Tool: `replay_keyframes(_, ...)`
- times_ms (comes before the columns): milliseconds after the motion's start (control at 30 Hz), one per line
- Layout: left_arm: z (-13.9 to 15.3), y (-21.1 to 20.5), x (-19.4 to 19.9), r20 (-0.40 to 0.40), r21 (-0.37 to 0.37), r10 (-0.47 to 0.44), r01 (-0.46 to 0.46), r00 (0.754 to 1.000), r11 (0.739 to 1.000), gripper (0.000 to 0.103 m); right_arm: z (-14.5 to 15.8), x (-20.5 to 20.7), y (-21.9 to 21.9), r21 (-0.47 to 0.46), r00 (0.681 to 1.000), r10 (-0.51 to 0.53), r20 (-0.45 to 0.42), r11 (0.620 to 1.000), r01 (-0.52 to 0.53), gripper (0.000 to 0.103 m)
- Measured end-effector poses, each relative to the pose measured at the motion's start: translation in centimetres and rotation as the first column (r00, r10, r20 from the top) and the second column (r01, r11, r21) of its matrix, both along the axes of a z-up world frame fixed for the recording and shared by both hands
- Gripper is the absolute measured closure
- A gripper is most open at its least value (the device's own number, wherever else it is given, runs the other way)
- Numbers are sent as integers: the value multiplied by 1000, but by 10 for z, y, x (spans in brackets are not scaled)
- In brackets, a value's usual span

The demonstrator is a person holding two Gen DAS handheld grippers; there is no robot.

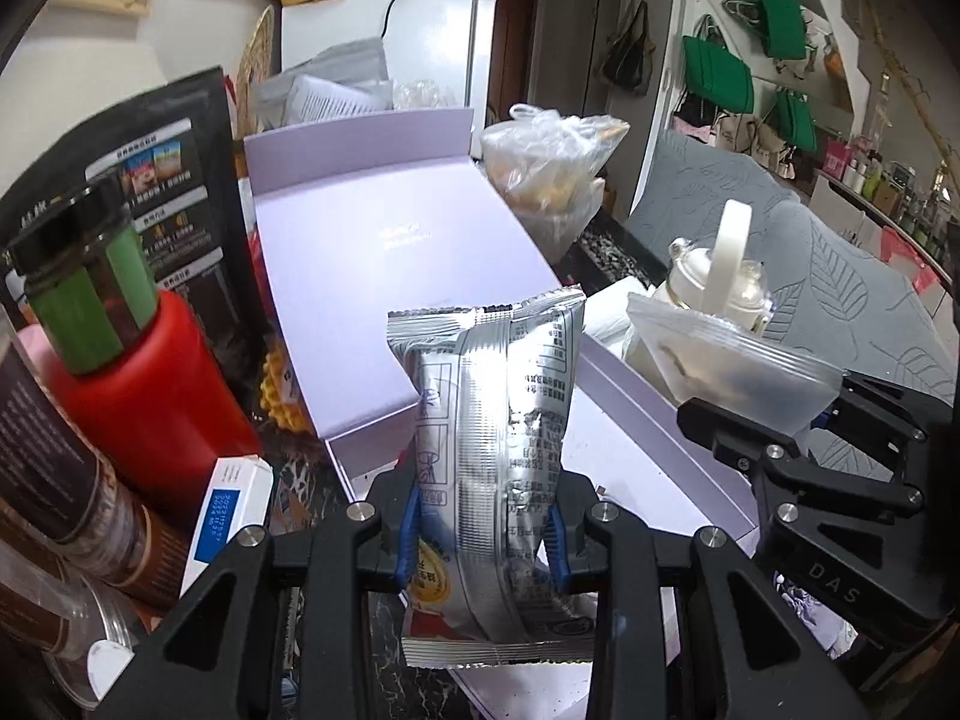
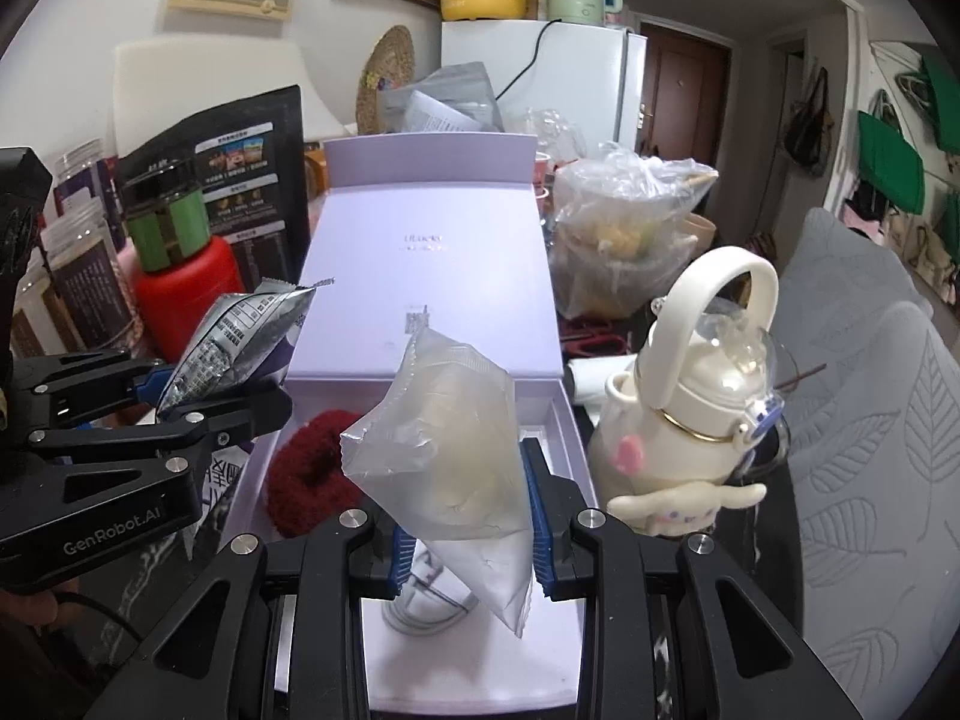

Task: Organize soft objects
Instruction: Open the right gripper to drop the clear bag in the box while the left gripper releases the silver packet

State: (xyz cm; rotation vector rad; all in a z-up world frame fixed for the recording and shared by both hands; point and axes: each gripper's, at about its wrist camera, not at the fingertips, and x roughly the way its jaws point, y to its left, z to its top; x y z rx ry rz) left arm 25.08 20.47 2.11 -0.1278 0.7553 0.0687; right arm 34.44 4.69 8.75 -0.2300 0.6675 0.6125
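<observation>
The left gripper [image 1: 483, 540] squeezes a shiny silver snack packet [image 1: 489, 456] and the right gripper [image 2: 471, 531] squeezes a clear floppy pouch [image 2: 447, 456], both held over the open purple box [image 2: 561, 420] by its near edge, likely to drop inside

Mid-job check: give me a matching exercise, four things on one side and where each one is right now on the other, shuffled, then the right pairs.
Things:
1. silver foil packet
2. translucent pouch
3. red scrunchie
4. green-labelled jar

Places:
A. lying inside the open lilac box
B. standing on the red container
C. clamped in the left tool
D. clamped in the right tool

Pairs: 1-C, 2-D, 3-A, 4-B
</observation>
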Motion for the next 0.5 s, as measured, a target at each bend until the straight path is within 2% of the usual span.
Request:
replay_keyframes(333, -15, -2, 13, -46, 42, 30, -28, 999, 999, 70, -8, 4, 6, -47, 1000, -12, -14, 999, 11, 71)
replay_keyframes(367, -16, -2, 14, -54, 50, 39, -36, 998, 998, 70, -9, 3, 7, -55, 1000, -11, -12, 998, 10, 68)
replay_keyframes(400, -19, -2, 16, -72, 68, 58, -54, 996, 996, 68, -10, 3, 8, -65, 1000, -13, -9, 998, 12, 60)
replay_keyframes(433, -21, -2, 18, -86, 78, 71, -64, 994, 995, 65, -10, 3, 9, -73, 1000, -13, -5, 997, 13, 55)
replay_keyframes(500, -25, -1, 20, -106, 82, 81, -72, 991, 994, 61, -11, 5, 10, -80, 1000, -14, -11, 997, 13, 55)
